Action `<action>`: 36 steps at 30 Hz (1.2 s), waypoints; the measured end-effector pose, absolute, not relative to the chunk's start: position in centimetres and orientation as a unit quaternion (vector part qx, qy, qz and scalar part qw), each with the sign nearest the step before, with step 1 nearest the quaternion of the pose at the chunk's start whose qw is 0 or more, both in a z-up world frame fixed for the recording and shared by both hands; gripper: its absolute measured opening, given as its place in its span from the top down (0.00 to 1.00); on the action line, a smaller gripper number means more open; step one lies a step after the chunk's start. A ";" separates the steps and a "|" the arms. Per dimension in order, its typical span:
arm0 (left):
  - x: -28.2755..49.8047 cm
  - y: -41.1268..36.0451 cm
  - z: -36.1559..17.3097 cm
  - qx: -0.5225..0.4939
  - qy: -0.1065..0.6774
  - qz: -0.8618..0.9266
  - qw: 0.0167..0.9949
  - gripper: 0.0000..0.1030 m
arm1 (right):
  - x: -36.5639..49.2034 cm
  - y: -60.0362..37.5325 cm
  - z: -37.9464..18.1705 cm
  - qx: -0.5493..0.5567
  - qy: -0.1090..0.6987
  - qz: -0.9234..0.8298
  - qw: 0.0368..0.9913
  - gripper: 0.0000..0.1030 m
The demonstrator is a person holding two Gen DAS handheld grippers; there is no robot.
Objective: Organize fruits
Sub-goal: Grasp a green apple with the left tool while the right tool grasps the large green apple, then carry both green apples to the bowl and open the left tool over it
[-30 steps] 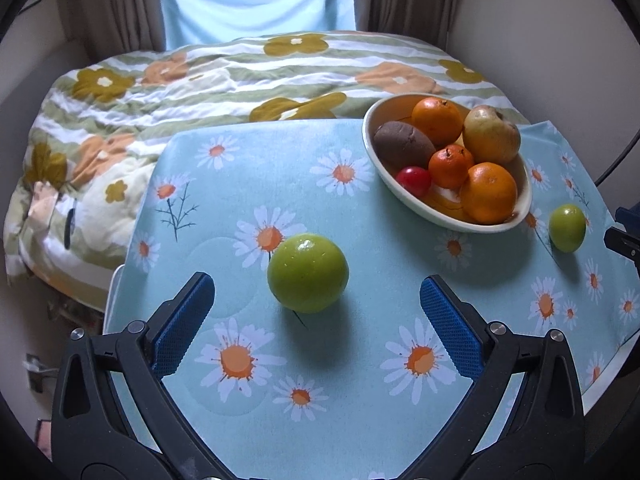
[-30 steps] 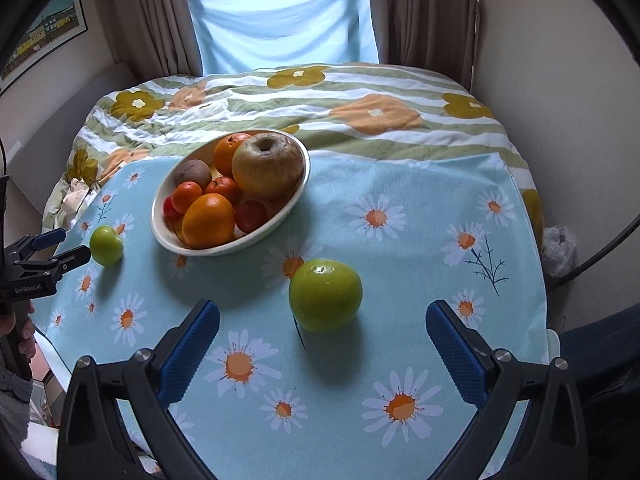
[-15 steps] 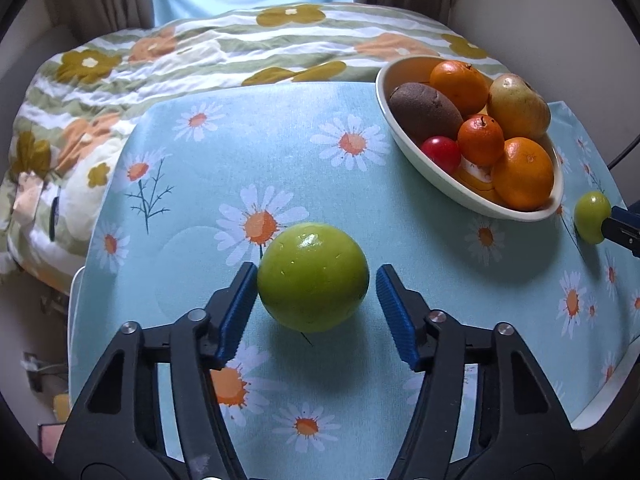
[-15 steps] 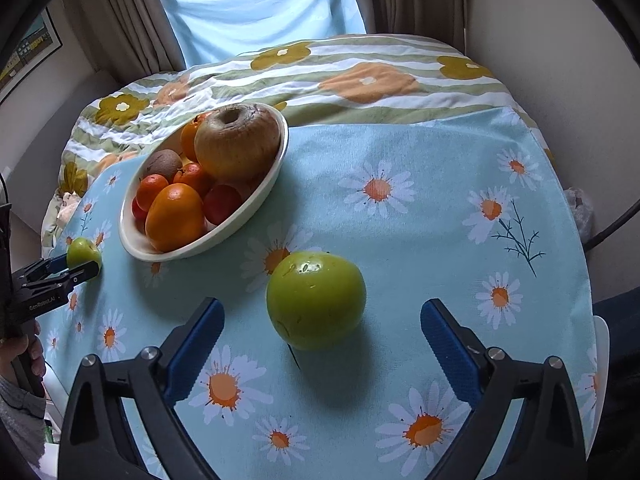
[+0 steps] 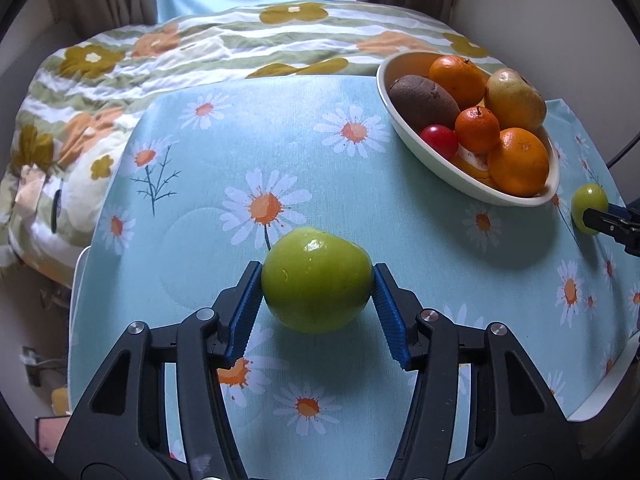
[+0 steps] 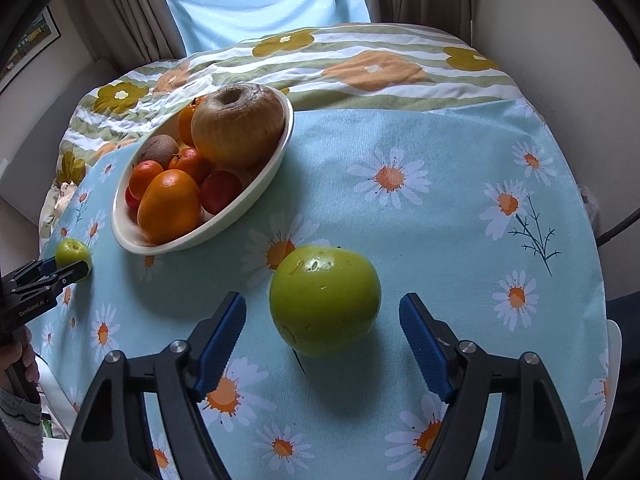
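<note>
Two green apples lie on the daisy-print tablecloth. In the left wrist view my left gripper [image 5: 318,276] is shut on one green apple [image 5: 316,280], both blue pads pressed to its sides. In the right wrist view the other green apple [image 6: 324,300] sits between the fingers of my right gripper [image 6: 322,300]. Those jaws are closing, with gaps left on both sides. Each view shows the far apple small: the right one [image 5: 588,208] and the left one [image 6: 73,254]. A cream oval bowl [image 5: 440,168] [image 6: 256,200] holds oranges, a kiwi, red fruits and a brownish apple.
The table [image 6: 460,200] with its blue cloth ends close behind the grippers. A bed with a flowered quilt [image 5: 200,52] lies beyond its far edge. A hand [image 6: 16,364] holds the left gripper's handle at the left edge of the right wrist view.
My left gripper came down and its jaws went from wide open to pressing on its apple. The right gripper dropped closer to its apple and its jaws narrowed.
</note>
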State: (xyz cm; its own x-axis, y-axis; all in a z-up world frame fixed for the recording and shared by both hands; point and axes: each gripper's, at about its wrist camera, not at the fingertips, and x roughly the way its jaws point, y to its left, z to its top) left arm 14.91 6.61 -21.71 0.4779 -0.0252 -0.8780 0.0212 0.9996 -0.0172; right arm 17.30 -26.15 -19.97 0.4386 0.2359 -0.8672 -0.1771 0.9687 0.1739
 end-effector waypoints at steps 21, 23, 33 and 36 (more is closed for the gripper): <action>11.7 5.4 -19.0 -0.020 0.489 -0.007 0.872 0.42 | 17.0 -25.8 -19.6 0.019 0.511 0.126 0.850 0.50; 11.3 5.3 -18.2 -0.023 0.483 -0.006 0.875 0.42 | 16.7 -25.7 -18.9 0.018 0.509 0.130 0.851 0.50; 9.7 3.7 -12.9 -0.018 0.452 -0.018 0.892 0.42 | 15.3 -24.6 -14.2 0.001 0.485 0.159 0.860 0.50; 9.6 3.1 -11.4 -0.016 0.441 -0.022 0.897 0.42 | 15.0 -24.0 -12.6 -0.004 0.475 0.174 0.862 0.50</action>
State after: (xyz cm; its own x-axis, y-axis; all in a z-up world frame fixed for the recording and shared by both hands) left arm 9.62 3.13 -11.40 0.6101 -0.0540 -0.7905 0.0261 0.9985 -0.0481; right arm 14.96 -23.97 -12.57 0.4878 0.2967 -0.8210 -0.3037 0.9394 0.1591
